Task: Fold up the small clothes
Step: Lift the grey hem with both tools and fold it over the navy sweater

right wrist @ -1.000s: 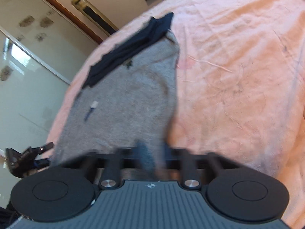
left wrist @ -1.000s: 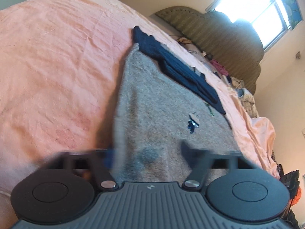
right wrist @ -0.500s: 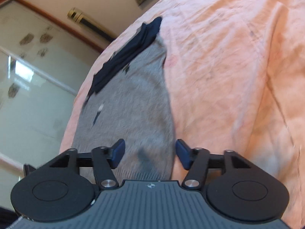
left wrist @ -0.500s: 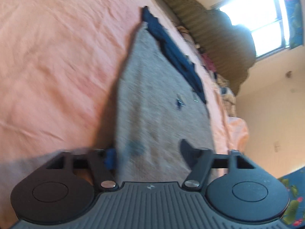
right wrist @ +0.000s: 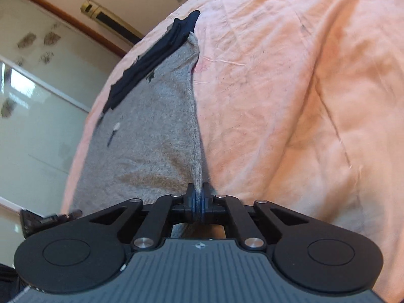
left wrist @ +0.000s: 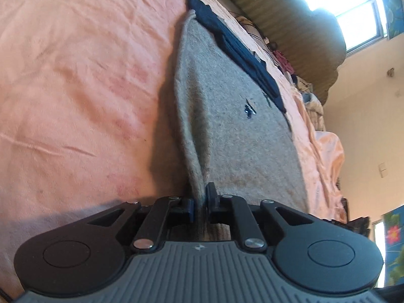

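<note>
A grey knitted garment [left wrist: 227, 126] with a navy band [left wrist: 240, 50] along its far edge lies flat on the pink bed sheet [left wrist: 75, 75]. My left gripper [left wrist: 200, 203] is closing its jaws on the garment's near left edge, and the pads pinch a raised fold of grey cloth. In the right wrist view the same grey garment [right wrist: 151, 131] and navy band [right wrist: 151, 58] lie to the left. My right gripper [right wrist: 198, 199] is closing tight on the garment's near right edge, with a thin ridge of cloth between the pads.
Behind the bed stand a padded headboard [left wrist: 290, 25] and a bright window [left wrist: 353, 12]. Piled clothes [left wrist: 310, 93] lie along the bed's far side. Glass sliding panels [right wrist: 30, 101] and a black object [right wrist: 43, 221] are left of the bed. Bare pink sheet [right wrist: 290, 101] spreads to the right.
Half a second ago both grippers stood open over the garment's near edges. Now both have closed on the grey cloth, and each pinched edge stands up in a ridge.
</note>
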Motion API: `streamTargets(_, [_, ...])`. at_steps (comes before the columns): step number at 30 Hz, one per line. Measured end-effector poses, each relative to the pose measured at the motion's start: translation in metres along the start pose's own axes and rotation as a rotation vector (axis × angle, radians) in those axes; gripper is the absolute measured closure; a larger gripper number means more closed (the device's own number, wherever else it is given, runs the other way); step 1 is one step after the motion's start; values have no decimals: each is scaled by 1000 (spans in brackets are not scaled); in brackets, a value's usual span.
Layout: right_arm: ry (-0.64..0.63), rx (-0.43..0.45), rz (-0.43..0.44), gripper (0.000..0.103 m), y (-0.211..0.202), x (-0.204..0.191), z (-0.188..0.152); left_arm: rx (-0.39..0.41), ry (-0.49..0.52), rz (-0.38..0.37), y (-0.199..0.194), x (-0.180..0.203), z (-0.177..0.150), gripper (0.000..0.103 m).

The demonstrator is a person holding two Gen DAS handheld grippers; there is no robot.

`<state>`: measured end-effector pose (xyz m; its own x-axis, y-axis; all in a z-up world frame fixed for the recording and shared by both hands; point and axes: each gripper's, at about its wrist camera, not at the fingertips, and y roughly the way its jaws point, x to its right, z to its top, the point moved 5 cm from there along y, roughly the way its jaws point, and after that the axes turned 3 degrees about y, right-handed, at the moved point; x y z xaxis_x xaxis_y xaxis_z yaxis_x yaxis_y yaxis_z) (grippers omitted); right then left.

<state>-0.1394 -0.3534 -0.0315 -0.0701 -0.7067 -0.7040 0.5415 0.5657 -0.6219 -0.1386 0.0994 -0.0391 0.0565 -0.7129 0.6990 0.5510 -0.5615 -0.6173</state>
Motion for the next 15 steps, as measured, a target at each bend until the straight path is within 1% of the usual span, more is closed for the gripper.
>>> streamTargets(1, [20,1,24,76,-3,-1,-2,-13,-20,-25,-1,1,-1,71])
streamTargets(2, [37,2,66,55,-8,-3,-5,-15,-35,-57,-2,2,-2,61])
streamTargets(3, [40,-3,103,45,-12,-6,-8,-16,-46,-98,-3,4,-5,36])
streamTargets(4, [35,-21,128,33,-13,-10,-12,-8,-49,-133,-3,8,-7,20])
streamTargets(5, [33,-50,143,32,-11,-13,-16,2,-44,-140,-2,11,-8,17])
streamTargets(6, [36,-76,151,31,-7,-15,-21,6,-31,-128,2,15,-9,16])
streamTargets(9, [37,-107,184,32,7,-27,-26,24,-9,-128,13,23,-7,16])
streamTargets(10, [36,-112,179,42,11,-31,-27,23,-6,-128,15,25,-5,17])
streamTargets(11, [40,-127,168,63,15,-32,-27,22,1,-121,16,27,-4,20])
streamTargets(12, [36,-149,151,78,19,-32,-29,20,13,-101,16,27,-3,44])
streamTargets(13, [22,-166,126,91,22,-31,-31,-4,28,-65,17,24,-4,86])
streamTargets(14, [12,-164,125,91,21,-31,-32,-31,24,-39,19,20,-5,95])
streamTargets(15, [18,-155,140,91,18,-31,-31,-40,13,-28,19,16,-5,93])
